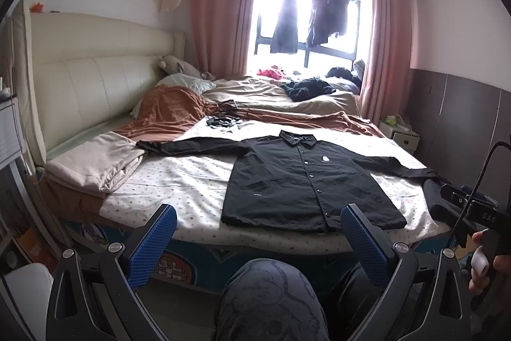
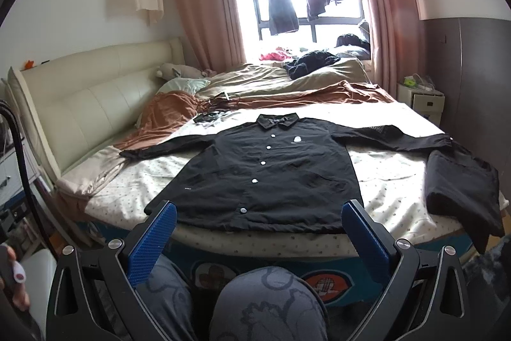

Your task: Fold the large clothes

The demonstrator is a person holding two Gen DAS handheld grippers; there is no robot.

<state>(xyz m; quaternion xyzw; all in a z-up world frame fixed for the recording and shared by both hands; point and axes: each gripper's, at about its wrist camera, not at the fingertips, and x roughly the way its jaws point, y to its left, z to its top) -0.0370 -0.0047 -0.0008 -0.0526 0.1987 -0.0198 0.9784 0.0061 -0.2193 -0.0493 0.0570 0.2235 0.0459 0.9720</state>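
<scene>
The black shirt [image 2: 268, 178] lies flat on the bed [image 2: 383, 203], buttoned front up and both sleeves spread wide, so folding has not begun; this looks like the approach step. Both the left tongs [image 1: 258, 224] and the right tongs [image 2: 259, 221] stand wide apart with nothing between them, held short of the mattress edge above the person's knees. The shirt sits ahead of each pair, its hem nearest. A folded dark garment [image 2: 463, 194] lies ahead and right of the right tongs. Next, each pair probably needs to reach forward to a sleeve or shoulder and pinch the cloth.
</scene>
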